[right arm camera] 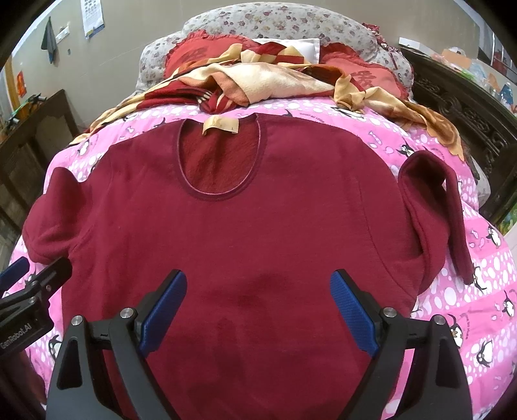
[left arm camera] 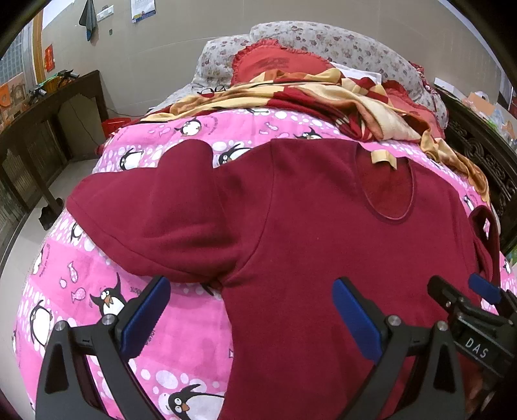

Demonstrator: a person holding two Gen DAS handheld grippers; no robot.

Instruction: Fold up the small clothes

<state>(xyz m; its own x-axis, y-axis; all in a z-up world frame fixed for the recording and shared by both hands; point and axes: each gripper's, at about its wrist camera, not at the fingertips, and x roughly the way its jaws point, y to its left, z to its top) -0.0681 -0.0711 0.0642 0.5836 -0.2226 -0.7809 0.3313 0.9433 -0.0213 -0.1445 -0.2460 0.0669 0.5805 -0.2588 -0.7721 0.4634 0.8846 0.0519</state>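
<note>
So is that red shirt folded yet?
Mostly spread flat: the shirt shows its whole front and neckline; only the sleeves are bent over.

1 dark red top with 2 sleeves and 1 tan neck label. 1 pink penguin-print quilt. 1 red-and-cream blanket, crumpled. 2 red frilled cushions. 1 floral bolster. 2 grippers: left gripper, right gripper, each with 2 blue-padded fingers, spread.

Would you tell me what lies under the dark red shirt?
The dark red shirt lies flat on a pink penguin-print blanket, visible all around it. Whatever sits beneath the blanket itself is covered.
</note>
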